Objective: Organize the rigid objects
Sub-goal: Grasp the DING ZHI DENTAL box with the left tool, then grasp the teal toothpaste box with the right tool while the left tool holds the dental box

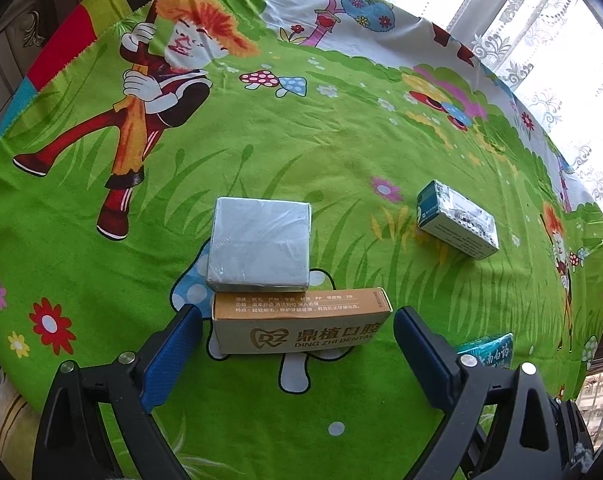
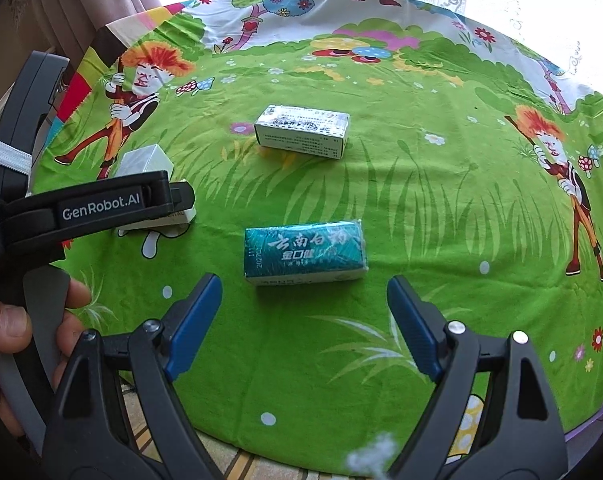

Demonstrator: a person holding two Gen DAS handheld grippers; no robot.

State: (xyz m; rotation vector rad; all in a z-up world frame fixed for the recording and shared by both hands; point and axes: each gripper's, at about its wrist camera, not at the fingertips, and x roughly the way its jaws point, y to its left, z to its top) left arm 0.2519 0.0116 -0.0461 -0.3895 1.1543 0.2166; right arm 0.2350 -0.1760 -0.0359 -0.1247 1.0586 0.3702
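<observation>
Straddling the tan carton (image 1: 301, 326), the left gripper (image 1: 297, 354) hangs steeply over the near part of the table (image 1: 81, 240), its blue pads (image 1: 169, 364) standing apart on either side of the carton's short ends and touching neither; nothing is gripped. That carton, printed with a dental brand name, lies flat with its long side across the jaws' gap, which suits a grasp along its length. A grey wrapped box (image 1: 259, 244) sits just behind it, touching or nearly touching its far edge, so any closing must be judged to risk nudging the pair together. The right gripper (image 2: 303, 328) is likewise spread wide and empty, pointed down at the teal carton (image 2: 305, 254), which lies flat near the near edge of the table, slightly beyond the pad tips and centred between them. A white medicine box (image 2: 303, 132) rests farther toward the middle of the table, well apart from the others, and appears not yet attended to. The cartoon-printed cloth (image 2: 421, 200) covers the whole table top and lies smooth beneath the boxes. A hand (image 2: 17, 332) is visible on the left tool's grey handle in the right view. Judgement: both tools are lined up for pick-ups, each on its own carton; sorting appears at an early stage, with four boxes still scattered.
</observation>
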